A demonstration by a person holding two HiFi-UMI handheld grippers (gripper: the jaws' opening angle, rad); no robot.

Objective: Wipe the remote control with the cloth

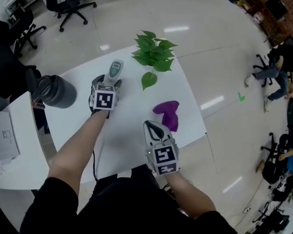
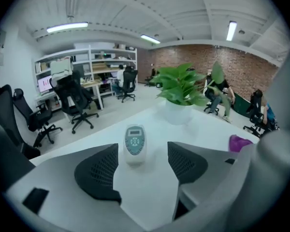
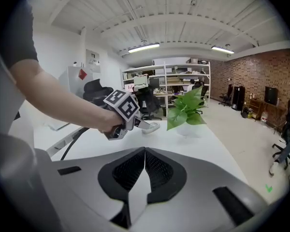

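The grey-white remote control [image 1: 115,70] [image 2: 134,141] lies flat on the white table [image 1: 132,130], its buttons facing up. My left gripper [image 1: 107,83] [image 2: 141,164] is just short of it and stands open. The remote's near end reaches the gap between the two dark pads [image 2: 99,172], and neither pad touches it. The purple cloth [image 1: 167,113] [image 2: 240,141] lies crumpled on the table to the right. My right gripper [image 1: 154,129] [image 3: 145,166] is shut and empty, a little short of the cloth. In the right gripper view, the left gripper [image 3: 135,122] points at the remote [image 3: 151,126].
A potted green plant [image 1: 154,52] [image 2: 183,83] [image 3: 186,110] stands at the table's far side, behind the remote and cloth. A dark flask [image 1: 56,91] stands at the left edge. Office chairs [image 1: 68,4] and another white desk [image 1: 10,140] surround the table.
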